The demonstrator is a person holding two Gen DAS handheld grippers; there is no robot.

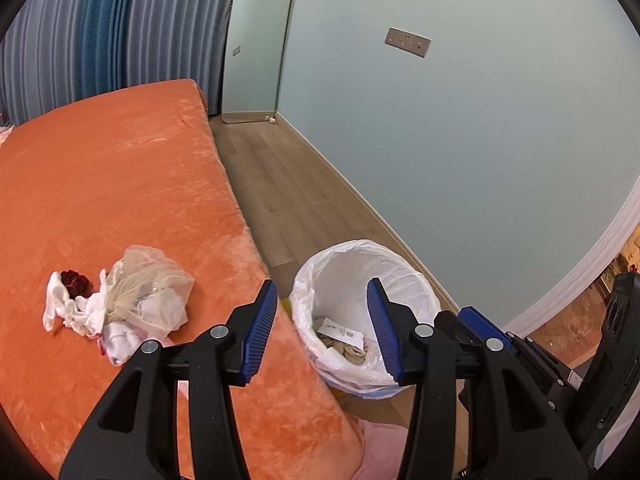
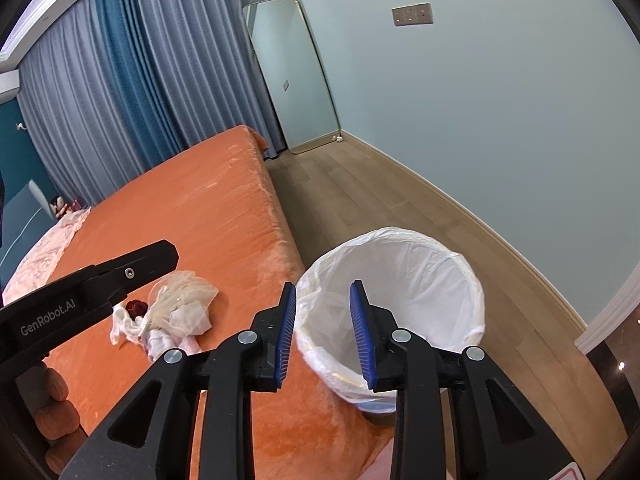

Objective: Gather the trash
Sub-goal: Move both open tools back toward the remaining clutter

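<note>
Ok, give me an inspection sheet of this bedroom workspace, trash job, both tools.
Surface: orange plush bed cover, bare apart from one pile.
Job's things: crumpled white tissues and clear plastic bag pile on bed; white-lined round bin on floor beside bed, holding paper scraps.
Clutter: dark red scrunchie in the pile.
Grippers: left tool open, empty; right tool open, empty.
Cables: nothing seen.
Surroundings: leaning mirror, blue curtains, wood floor.
</note>
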